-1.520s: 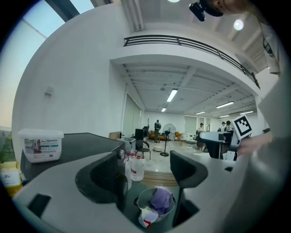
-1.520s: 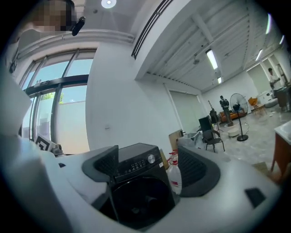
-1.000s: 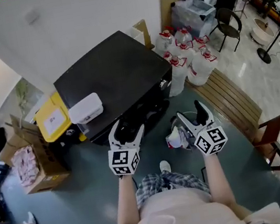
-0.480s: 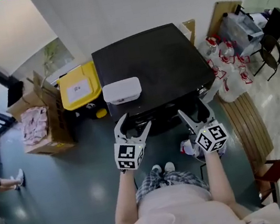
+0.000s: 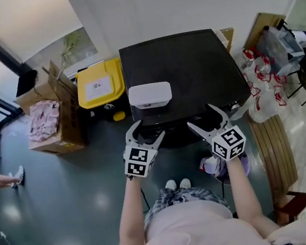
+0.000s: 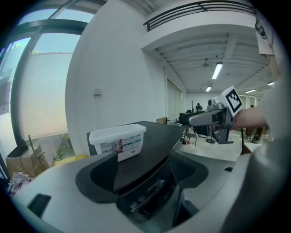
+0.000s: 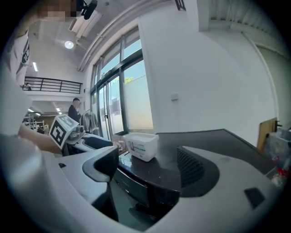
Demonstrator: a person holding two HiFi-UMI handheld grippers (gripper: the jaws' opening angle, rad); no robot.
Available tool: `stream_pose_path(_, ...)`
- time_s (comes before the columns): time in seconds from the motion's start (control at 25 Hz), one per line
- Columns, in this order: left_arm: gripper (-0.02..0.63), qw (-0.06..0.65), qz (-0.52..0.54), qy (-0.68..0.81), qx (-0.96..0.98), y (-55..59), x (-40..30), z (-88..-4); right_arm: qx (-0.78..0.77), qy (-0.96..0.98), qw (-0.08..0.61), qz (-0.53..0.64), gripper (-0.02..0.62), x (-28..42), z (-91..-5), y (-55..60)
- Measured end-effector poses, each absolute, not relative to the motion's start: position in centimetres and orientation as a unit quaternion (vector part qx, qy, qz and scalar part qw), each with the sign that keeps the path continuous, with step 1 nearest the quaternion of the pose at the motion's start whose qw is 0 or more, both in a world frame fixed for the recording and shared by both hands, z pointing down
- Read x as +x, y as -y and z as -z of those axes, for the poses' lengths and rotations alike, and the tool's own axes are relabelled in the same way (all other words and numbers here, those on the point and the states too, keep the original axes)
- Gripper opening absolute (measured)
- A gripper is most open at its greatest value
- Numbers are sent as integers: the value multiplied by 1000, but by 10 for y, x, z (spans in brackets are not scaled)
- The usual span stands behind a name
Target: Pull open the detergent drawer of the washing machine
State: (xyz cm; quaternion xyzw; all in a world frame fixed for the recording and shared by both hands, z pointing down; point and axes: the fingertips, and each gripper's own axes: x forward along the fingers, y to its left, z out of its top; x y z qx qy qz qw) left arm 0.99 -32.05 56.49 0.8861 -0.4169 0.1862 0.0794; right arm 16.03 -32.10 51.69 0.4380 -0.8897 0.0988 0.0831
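The black washing machine [image 5: 182,73] stands straight ahead, with a white plastic box [image 5: 150,95] near its front left corner. Both grippers hover open and empty at the machine's front edge: my left gripper [image 5: 146,132] just below the white box, my right gripper [image 5: 201,115] further right. In the left gripper view the dark front panel [image 6: 145,193] with small buttons shows between the jaws, the white box [image 6: 117,139] above it. The right gripper view shows the same front panel [image 7: 132,184] and box [image 7: 142,145]. I cannot make out the detergent drawer itself.
A yellow bin [image 5: 100,84] and an open cardboard box [image 5: 53,115] sit left of the machine. Several water jugs [image 5: 257,69] and a wooden bench [image 5: 270,143] are at the right. A bystander's leg [image 5: 0,179] shows at the far left.
The view has swung until the machine sits square ahead. Both grippers have come up to its front edge and stay open and empty.
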Motion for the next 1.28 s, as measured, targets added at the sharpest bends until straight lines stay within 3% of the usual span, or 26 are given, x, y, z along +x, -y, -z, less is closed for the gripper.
stream_pose_path(0.4,350,90,-329,309,888,324,15,-605,236,930,278,-51,392,91,-569,321)
stream_pose_path(0.72,348,79,-419,208,880,311,26,-634,108,916,387,-20,372,62,-612,305)
stream_pose_path(1.28,347,61,-483,152,860,305,26,-660,49,866,495,39,321,60,-659,296)
